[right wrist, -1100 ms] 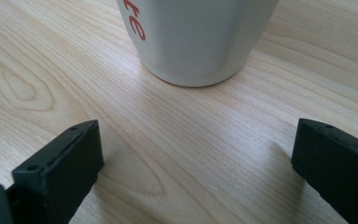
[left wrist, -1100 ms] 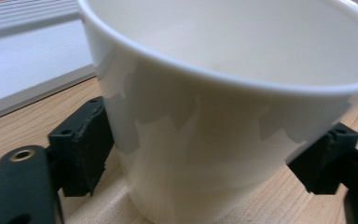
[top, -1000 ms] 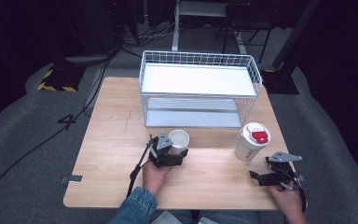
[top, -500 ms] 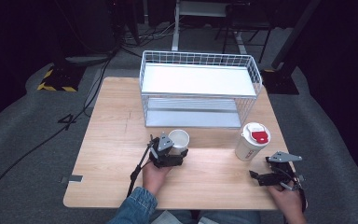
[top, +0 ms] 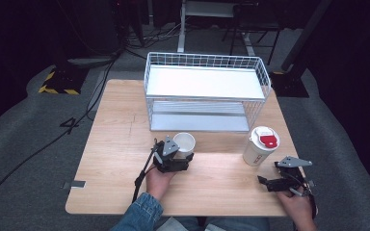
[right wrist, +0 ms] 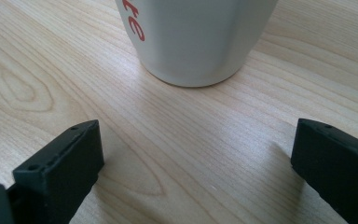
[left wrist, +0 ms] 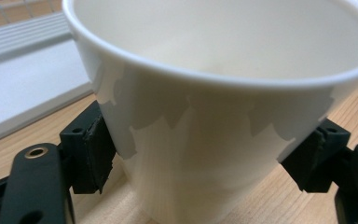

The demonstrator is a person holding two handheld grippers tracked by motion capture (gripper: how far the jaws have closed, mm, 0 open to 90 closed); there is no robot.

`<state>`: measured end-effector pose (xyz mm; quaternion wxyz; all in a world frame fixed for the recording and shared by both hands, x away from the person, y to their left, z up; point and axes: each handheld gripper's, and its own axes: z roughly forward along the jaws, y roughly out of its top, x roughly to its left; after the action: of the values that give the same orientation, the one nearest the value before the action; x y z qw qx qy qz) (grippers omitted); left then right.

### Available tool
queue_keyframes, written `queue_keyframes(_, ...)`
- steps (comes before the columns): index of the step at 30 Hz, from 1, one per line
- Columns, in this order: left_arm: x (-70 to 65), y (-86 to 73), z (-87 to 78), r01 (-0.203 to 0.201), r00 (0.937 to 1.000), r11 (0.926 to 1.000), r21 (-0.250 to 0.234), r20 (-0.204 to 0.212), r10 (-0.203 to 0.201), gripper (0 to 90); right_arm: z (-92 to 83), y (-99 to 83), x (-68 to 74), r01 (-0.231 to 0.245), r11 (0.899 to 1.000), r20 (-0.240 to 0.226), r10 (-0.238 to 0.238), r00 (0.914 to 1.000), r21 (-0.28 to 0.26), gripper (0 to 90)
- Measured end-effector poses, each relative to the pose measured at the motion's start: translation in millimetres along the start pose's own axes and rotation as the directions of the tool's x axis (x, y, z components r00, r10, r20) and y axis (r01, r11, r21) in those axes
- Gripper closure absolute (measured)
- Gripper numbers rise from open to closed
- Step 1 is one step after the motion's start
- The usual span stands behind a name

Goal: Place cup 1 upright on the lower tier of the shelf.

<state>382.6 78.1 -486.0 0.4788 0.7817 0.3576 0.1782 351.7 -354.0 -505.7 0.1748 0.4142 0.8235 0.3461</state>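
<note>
A white open cup (top: 184, 142) stands on the wooden table (top: 115, 130) in front of the wire rack. My left gripper (top: 182, 153) is shut on this cup (left wrist: 214, 93), its pads (left wrist: 93, 154) pressed against both sides of the lower wall. A white takeaway cup (top: 259, 149) with a red-tabbed lid stands at the right. My right gripper (top: 270, 179) rests low near the table's front right corner, open, with nothing between its fingers (right wrist: 60, 163). The takeaway cup's base (right wrist: 196, 42), with red lettering, stands a short way ahead of it.
A white wire rack (top: 204, 82) with two shelves takes up the back of the table; its lower shelf (left wrist: 23, 70) lies just behind the open cup. Bare wood spreads between the two cups and at the left. Cables cross the dark floor beyond.
</note>
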Motion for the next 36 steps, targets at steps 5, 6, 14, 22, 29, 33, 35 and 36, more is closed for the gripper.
queue_keyframes(5,-1.9,6.5,-5.0,-0.001,1.0000,1.0000,-0.007,-0.003,0.001,22.1,0.0,0.0,0.0,0.000,1.000,0.000,0.000,1.0000,0.000,2.5)
queue_keyframes(6,-2.8,8.1,-5.4,-0.007,1.0000,1.0000,-0.004,-0.005,0.007,22.1,0.0,0.0,0.0,0.000,1.000,0.000,0.000,1.0000,0.000,2.5)
queue_keyframes(14,-6.9,21.3,-10.8,-0.025,0.9996,0.9996,-0.016,0.010,0.025,22.2,0.0,0.0,0.0,0.000,1.000,0.000,0.000,1.0000,0.000,2.5)
queue_keyframes(22,-7.4,37.9,-15.2,-0.039,0.9990,0.9991,-0.017,0.022,0.039,22.2,0.0,0.0,0.0,0.000,1.000,0.001,0.000,1.0000,0.000,2.5)
queue_keyframes(29,-5.7,53.0,-15.8,-0.053,0.9981,0.9982,-0.029,0.029,0.054,22.2,-0.1,0.0,0.3,0.002,1.000,0.004,-0.002,1.0000,-0.001,2.8)
queue_keyframes(33,-3.3,59.7,-13.7,-0.049,0.9981,0.9983,-0.031,0.037,0.050,22.2,-0.4,-0.3,0.8,0.002,1.000,0.006,-0.002,1.0000,-0.001,3.1)
queue_keyframes(35,-1.8,63.4,-12.6,-0.047,0.9980,0.9984,-0.032,0.040,0.048,22.2,-0.4,-0.4,0.8,0.002,1.000,0.007,-0.002,1.0000,-0.001,3.0)
queue_keyframes(36,-0.5,65.4,-12.8,-0.048,0.9979,0.9981,-0.037,0.040,0.050,22.1,-0.4,-0.4,0.8,0.001,1.000,0.006,-0.001,1.0000,-0.001,3.1)
